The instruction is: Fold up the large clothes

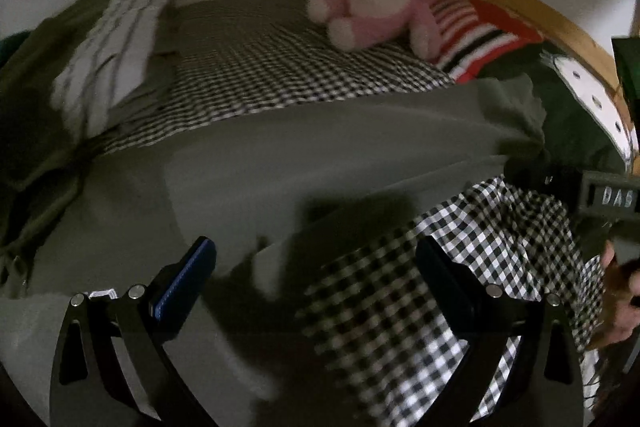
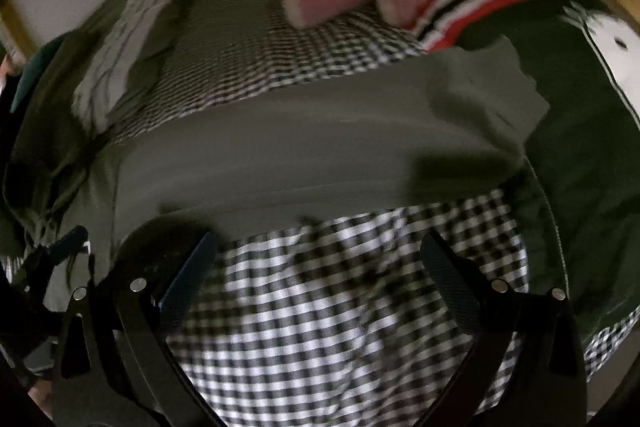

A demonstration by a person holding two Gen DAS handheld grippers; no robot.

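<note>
grey-green garment (image 1: pixel 320 155) front and centre, lying across the checked bedcover (image 1: pixel 280 75) in a broad flat band, and it runs from the heap of clothes at the left edge across to a rumpled end (image 2: pixel 500 95) near the dark green cloth (image 2: pixel 580 147) on the right. both views are blurred, so fine seams and hems are hard to read.

left gripper (image 1: pixel 316 287) hangs over the near edge of the garment, jaws spread wide, nothing between them. right gripper (image 2: pixel 320 279) is over bare checked cover just short of the garment's near edge, jaws equally wide, also holding nothing. a hand (image 1: pixel 620 299) shows at the right rim of the left view.

now, how will this thing behave? looks like soft, light knit or cotton: it drapes, it dents, it bunches at that right end. no stiffness to help, so lifted from one point it would likely sag and twist. not slippery by the look of it, and the checked cover beneath could drag along if the fingers bite too deep.

best bet, to my eye, is the long near edge (image 2: pixel 256 203), one gripper toward each end, pinching only the top layer. the rumpled right end probably wants smoothing before any fold. pink plush toy (image 1: pixel 372 7) and striped red pillow (image 1: pixel 480 35) sit well back, out of the way.
</note>
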